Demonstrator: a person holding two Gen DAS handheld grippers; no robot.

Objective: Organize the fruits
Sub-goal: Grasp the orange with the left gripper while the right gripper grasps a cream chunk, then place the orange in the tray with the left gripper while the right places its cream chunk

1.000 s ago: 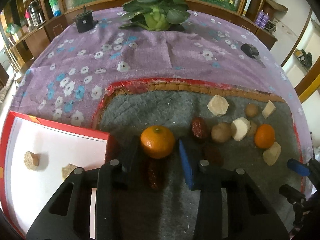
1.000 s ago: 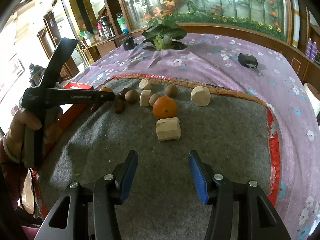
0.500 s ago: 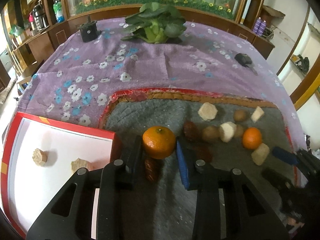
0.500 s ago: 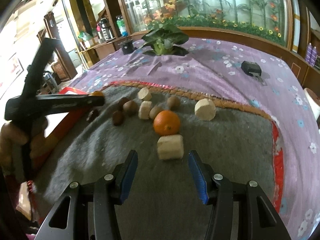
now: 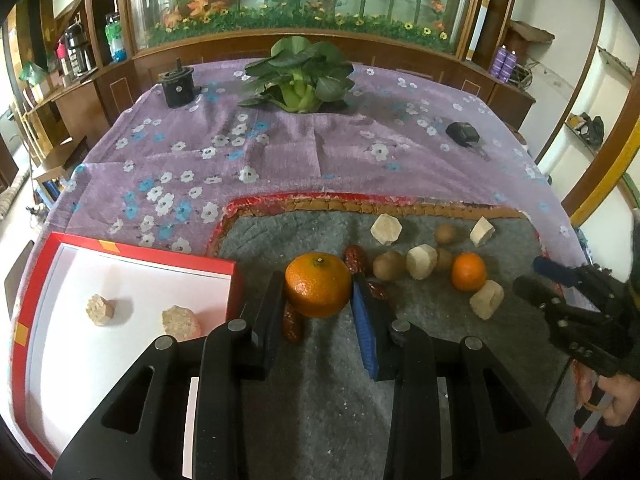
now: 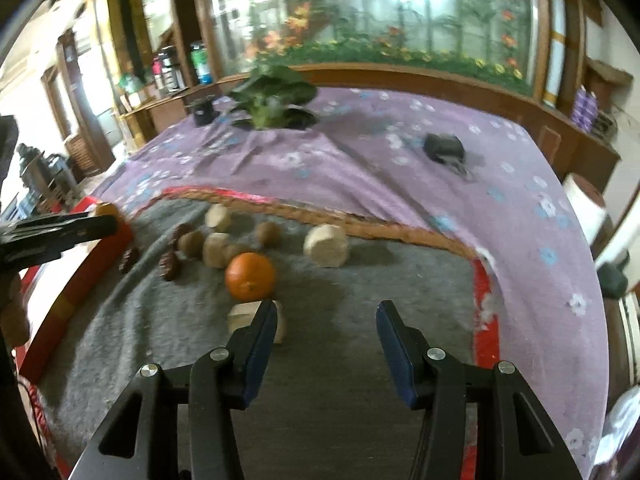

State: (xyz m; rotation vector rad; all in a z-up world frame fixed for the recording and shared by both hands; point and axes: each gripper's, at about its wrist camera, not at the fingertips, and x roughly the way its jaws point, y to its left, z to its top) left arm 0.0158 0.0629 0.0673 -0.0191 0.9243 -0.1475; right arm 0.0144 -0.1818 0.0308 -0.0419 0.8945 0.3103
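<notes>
My left gripper (image 5: 318, 292) is shut on an orange (image 5: 318, 285) and holds it above the grey mat (image 5: 320, 392), next to the red-rimmed white tray (image 5: 132, 254). The tray holds two pale chunks (image 5: 100, 310). On the mat lie a second orange (image 5: 468, 272), kiwis (image 5: 388, 265), red dates (image 5: 355, 258) and several pale chunks (image 5: 421, 262). My right gripper (image 6: 326, 318) is open and empty, low over the mat, with a pale chunk (image 6: 244, 316) just beyond its left finger and the second orange (image 6: 250, 276) farther off.
A purple flowered cloth (image 5: 280, 152) covers the table. A leafy green vegetable (image 5: 300, 76), a black cylinder (image 5: 178, 88) and a black key fob (image 5: 462, 133) lie at the far side. The right gripper shows in the left wrist view (image 5: 560, 280).
My left gripper has lifted with the orange held in it. My right gripper has moved forward and right, so the pale chunk now sits by its left finger.
</notes>
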